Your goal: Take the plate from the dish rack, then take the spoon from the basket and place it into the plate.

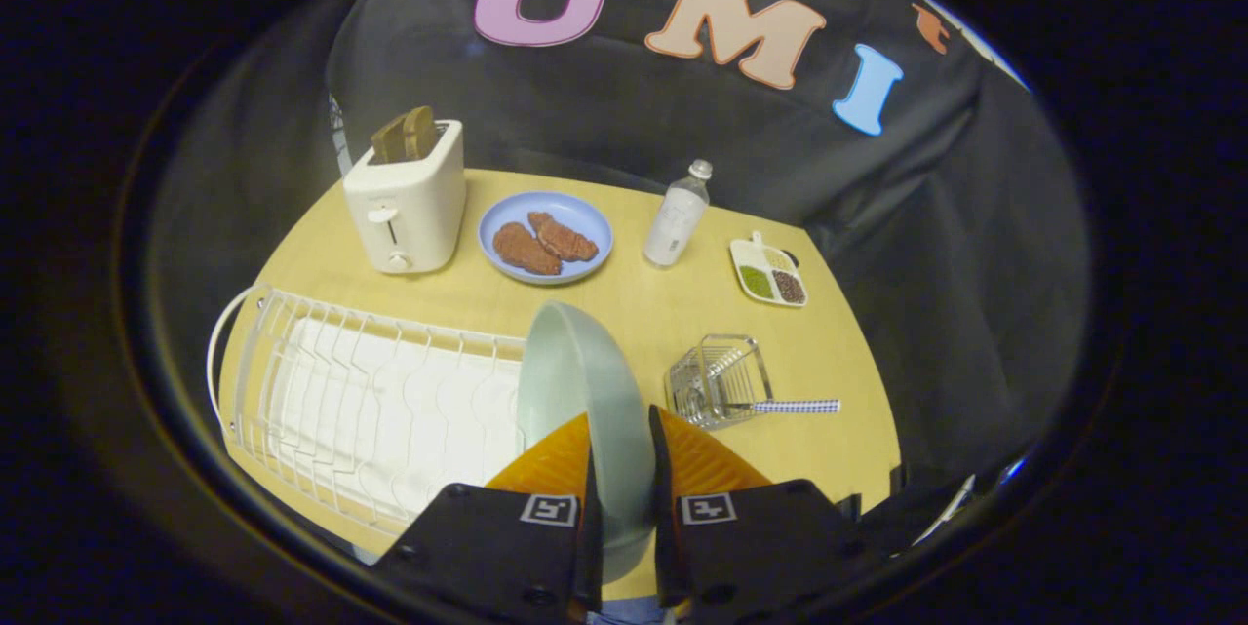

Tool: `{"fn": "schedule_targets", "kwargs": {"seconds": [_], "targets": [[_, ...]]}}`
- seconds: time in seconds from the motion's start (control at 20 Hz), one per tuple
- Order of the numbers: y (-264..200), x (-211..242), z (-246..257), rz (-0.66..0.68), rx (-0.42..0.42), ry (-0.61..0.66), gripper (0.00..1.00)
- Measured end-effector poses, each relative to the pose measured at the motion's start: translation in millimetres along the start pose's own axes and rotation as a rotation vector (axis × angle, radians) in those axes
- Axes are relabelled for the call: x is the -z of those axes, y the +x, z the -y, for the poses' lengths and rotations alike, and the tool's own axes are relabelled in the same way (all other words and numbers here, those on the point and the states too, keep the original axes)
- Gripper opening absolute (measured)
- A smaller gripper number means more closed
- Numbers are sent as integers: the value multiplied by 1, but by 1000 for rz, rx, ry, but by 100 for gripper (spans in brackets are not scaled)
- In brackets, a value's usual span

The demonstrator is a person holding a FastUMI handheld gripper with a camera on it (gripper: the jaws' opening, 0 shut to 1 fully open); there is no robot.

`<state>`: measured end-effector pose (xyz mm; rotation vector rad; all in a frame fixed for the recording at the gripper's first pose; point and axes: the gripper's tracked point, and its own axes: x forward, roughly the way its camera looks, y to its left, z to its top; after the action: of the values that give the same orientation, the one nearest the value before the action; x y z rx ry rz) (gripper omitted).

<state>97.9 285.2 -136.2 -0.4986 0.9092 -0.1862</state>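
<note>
A pale green plate [575, 381] stands on edge between my fingers, held above the table by my gripper [620, 459], which is shut on its rim. The white wire dish rack [370, 401] lies just to the left of the plate, with no dishes in it. A small wire basket [719, 379] sits on the table just ahead of the right finger. The spoon [780, 407] rests in it, its bowl inside the basket and its checked handle sticking out to the right.
Beyond the rack stands a white toaster [409, 201] with bread slices in it. A blue plate [545, 237] with two pastries, a clear bottle [676, 215] and a small divided dish [769, 274] line the far side of the wooden table [643, 313].
</note>
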Motion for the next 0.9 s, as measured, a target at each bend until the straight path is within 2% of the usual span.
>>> {"fn": "schedule_targets", "kwargs": {"seconds": [0.5, 0.7, 0.9], "targets": [[-15, -26, -14, 109, 98, -151, 24], [-29, -38, -19, 139, 91, -163, 24], [-41, -44, -8, 133, 17, -99, 24]]}}
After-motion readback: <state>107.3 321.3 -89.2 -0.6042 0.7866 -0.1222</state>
